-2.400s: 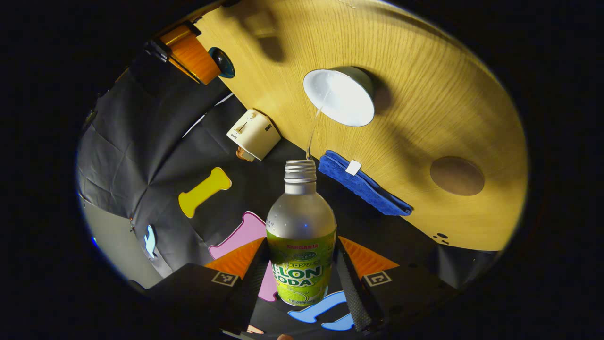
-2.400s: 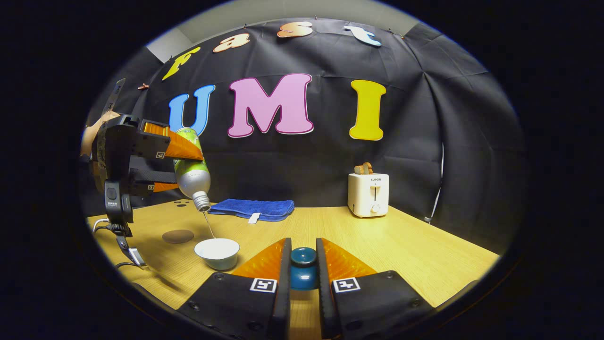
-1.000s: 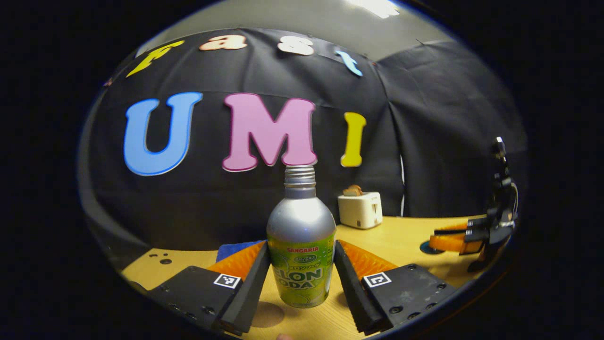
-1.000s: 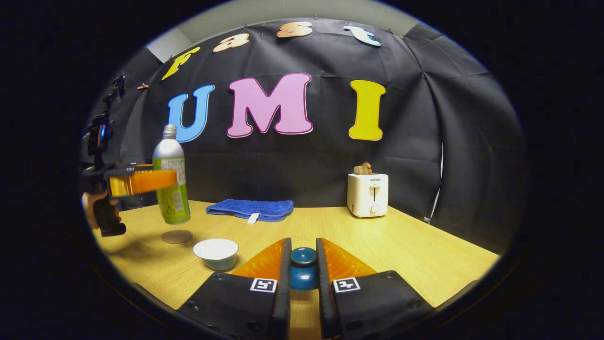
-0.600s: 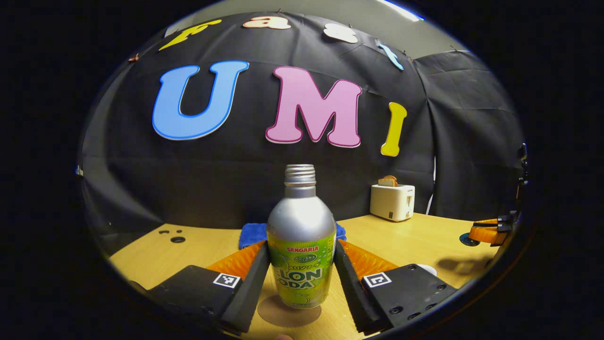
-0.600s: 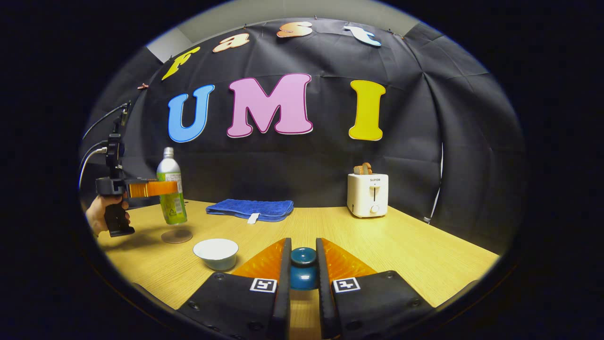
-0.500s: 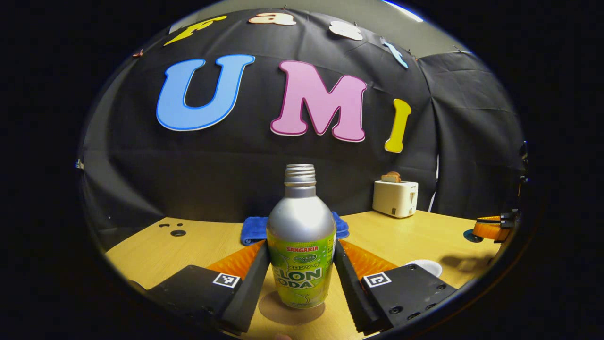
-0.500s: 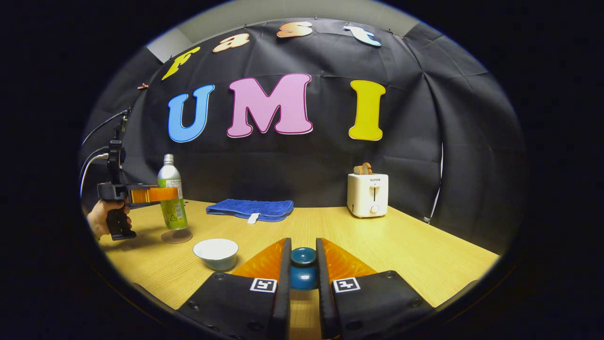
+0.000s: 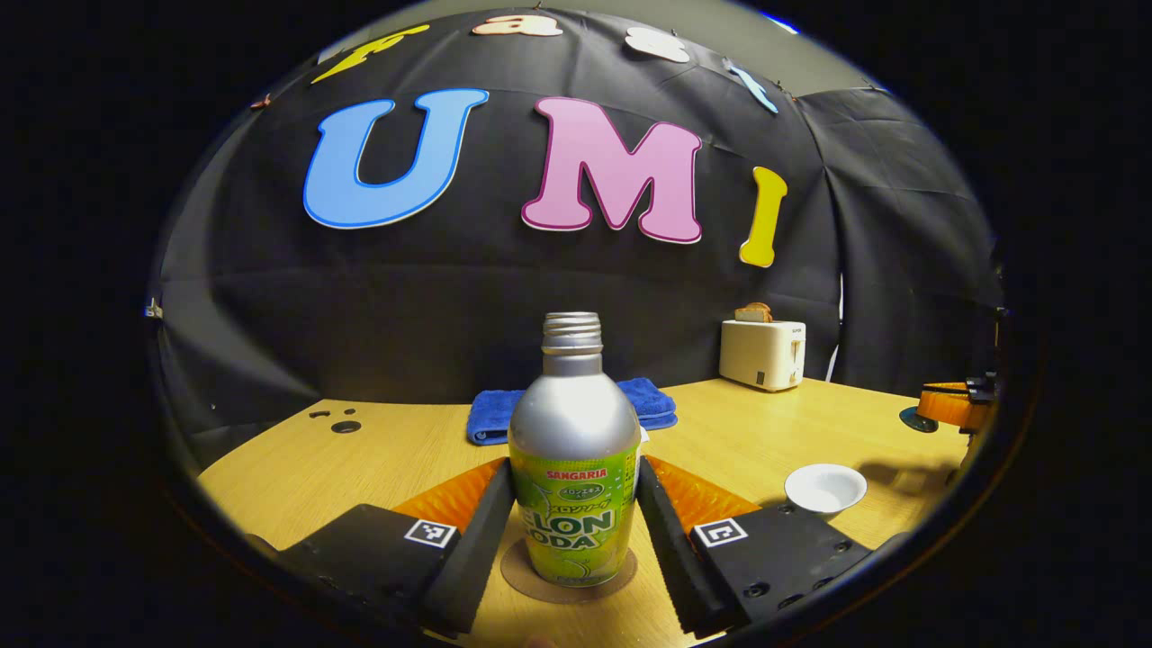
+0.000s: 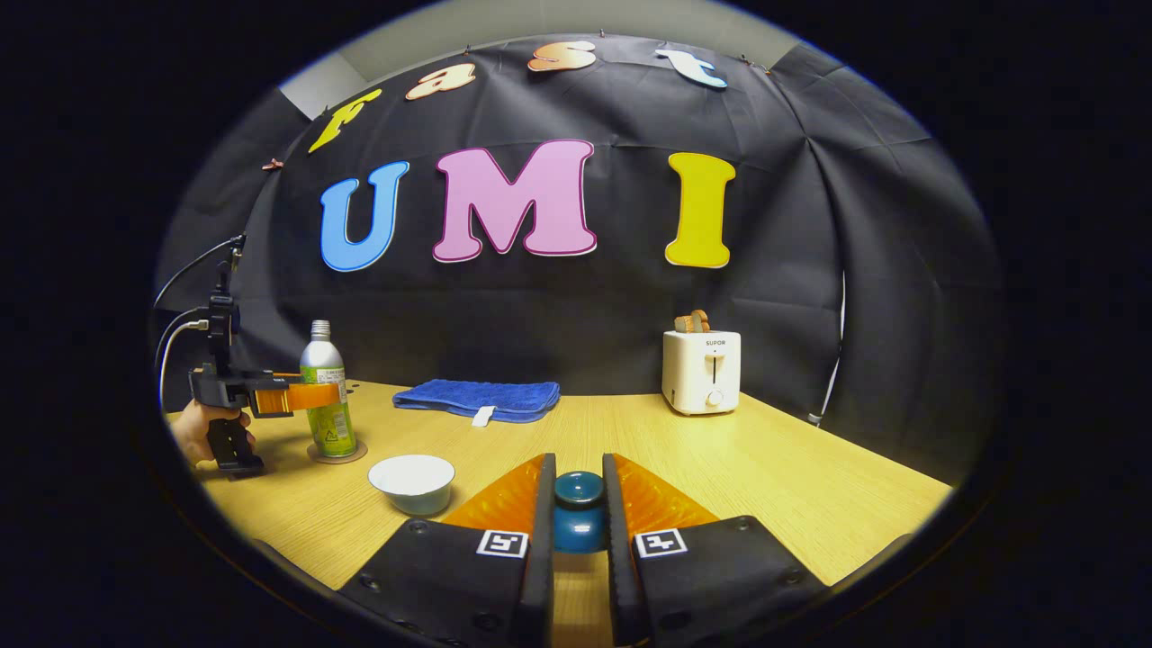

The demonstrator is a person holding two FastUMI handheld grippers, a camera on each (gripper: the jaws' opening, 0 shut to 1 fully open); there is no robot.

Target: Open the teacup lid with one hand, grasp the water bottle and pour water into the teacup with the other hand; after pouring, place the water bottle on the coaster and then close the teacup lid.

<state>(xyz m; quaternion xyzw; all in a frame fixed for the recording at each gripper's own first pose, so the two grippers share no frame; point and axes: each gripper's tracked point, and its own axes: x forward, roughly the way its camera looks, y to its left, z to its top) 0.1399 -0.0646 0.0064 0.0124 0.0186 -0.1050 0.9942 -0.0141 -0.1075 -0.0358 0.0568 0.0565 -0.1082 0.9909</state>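
So the bench (image 10: pixel 792 468) in front of me is light wood, and sitting on it there's a round brown coaster (image 9: pixel 526 576) with the water bottle (image 9: pixel 574 468) standing upright on top. Near that is the open white teacup (image 10: pixel 414 481). A folded blue towel (image 10: pixel 477 398) and a white toaster (image 10: pixel 702 369) sit toward the back edge, well apart.

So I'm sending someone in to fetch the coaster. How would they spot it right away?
Start at the wooden table and find the blue towel by the black wall. Nearer than the towel stands a silver-and-green bottle, beside a white cup. The coaster is the flat brown disc under that bottle.
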